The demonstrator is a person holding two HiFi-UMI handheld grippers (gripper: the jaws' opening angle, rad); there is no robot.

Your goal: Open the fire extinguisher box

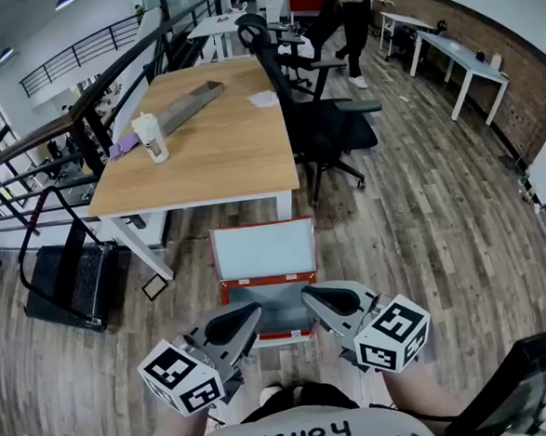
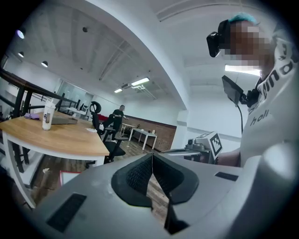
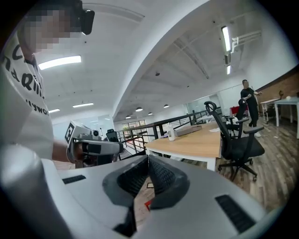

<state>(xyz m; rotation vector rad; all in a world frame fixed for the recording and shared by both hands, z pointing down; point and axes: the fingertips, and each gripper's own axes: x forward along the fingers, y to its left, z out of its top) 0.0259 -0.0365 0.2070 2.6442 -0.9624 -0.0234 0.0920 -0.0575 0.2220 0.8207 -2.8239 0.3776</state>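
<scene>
Near: left gripper (image 1: 246, 319) and right gripper (image 1: 314, 297) are held low and side by side, tips angled toward each other over the near edge of the box (image 1: 264, 283). Both are clenched, pads meeting, nothing between them (each gripper's own view agrees: ribbed pads touching, only floor behind).

Box: red, on the floor (image 1: 423, 230) just beyond the tips. Its far side sits just beside the near end of the table (image 1: 203, 152). A pale panel shows on the far half and grey on the near half. I can't tell from this angle whether the lid is already raised or lying flat, since the grippers cover the near edge.

Risks, as judged:
1. Shut jaws can't take a latch or lid edge. Pushing in like this would only shove the box, which looks loose on smooth boards and would likely slide toward the table.
2. The tips are near each other. Opening both over the same edge could knock them together.
3. A lid swinging up and back has the table end right behind it, so it could strike it, stop short, or drop shut.
4. The near edge is hidden from the head view, so a grab may land on the frame instead of the lid.

Far: chair (image 1: 327, 125) right of the table, and a person (image 1: 350, 16) at the far end. Neither is near enough to matter.
</scene>
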